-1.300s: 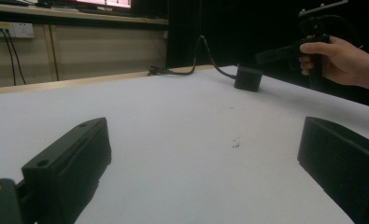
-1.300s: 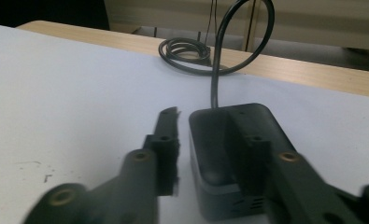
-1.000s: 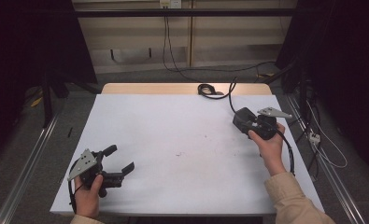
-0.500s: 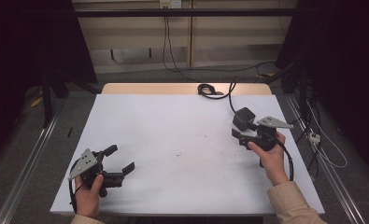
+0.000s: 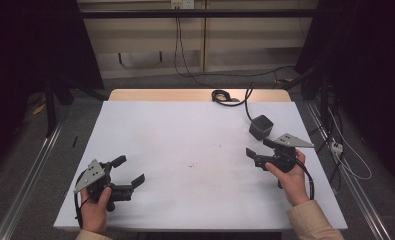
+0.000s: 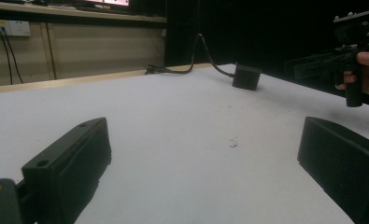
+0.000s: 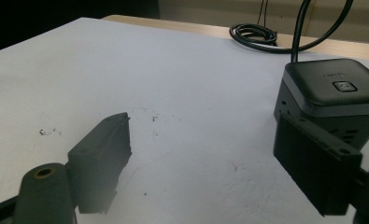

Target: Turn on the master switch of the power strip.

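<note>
While the black cube (image 5: 260, 127) sits free on the table (image 5: 185, 135), right gripper (image 5: 256, 152) wide beside it, left gripper (image 5: 130, 172) wide, empty; grasp pending.

Even overhead light brightens the white desk (image 5: 195, 145) while its surroundings fall into near black. Shadows are faint. In the gripper views the near jaws blur softly, with mild grain.
</note>
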Available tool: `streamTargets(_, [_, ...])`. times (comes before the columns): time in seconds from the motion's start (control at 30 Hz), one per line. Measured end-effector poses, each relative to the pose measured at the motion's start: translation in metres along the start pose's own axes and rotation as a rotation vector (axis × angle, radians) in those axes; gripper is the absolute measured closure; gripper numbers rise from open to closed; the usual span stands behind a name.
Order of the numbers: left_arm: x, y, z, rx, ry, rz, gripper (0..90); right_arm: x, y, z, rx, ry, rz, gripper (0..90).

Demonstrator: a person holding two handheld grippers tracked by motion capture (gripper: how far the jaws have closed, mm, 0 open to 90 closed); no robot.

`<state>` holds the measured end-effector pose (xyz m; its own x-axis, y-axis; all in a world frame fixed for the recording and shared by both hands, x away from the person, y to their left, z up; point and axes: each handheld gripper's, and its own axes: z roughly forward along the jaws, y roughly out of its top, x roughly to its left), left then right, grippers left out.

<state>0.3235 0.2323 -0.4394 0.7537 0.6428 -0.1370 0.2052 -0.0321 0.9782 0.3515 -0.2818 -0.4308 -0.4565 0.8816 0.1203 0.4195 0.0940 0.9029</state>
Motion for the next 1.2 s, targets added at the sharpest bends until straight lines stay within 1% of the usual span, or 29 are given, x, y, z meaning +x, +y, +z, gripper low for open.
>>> streamTargets(0.07, [0.000,0.000,0.000,0.001,-0.002,0.001,2.5,0.002,-0.002,-0.001,-0.010,0.003,-0.003,18.6])
streamTargets(0.23, [0.000,0.000,0.000,0.001,-0.001,-0.001,2.5,0.007,-0.006,-0.003,-0.003,0.013,-0.006,17.5])
streamTargets(0.4, [0.001,0.000,0.000,0.001,0.000,-0.003,2.5,0.010,-0.009,-0.008,-0.008,0.017,-0.008,16.2])
streamTargets(0.57, [0.001,-0.001,0.000,0.003,-0.002,-0.002,2.5,0.012,-0.015,-0.013,0.004,0.025,-0.011,15.2])
streamTargets(0.7, [0.001,-0.001,0.000,0.001,0.001,-0.005,2.5,0.014,-0.018,-0.015,0.007,0.023,-0.020,14.9])
streamTargets(1.2, [0.001,0.000,-0.001,0.003,0.004,-0.005,2.5,0.022,-0.028,-0.024,0.017,0.043,-0.035,13.7])
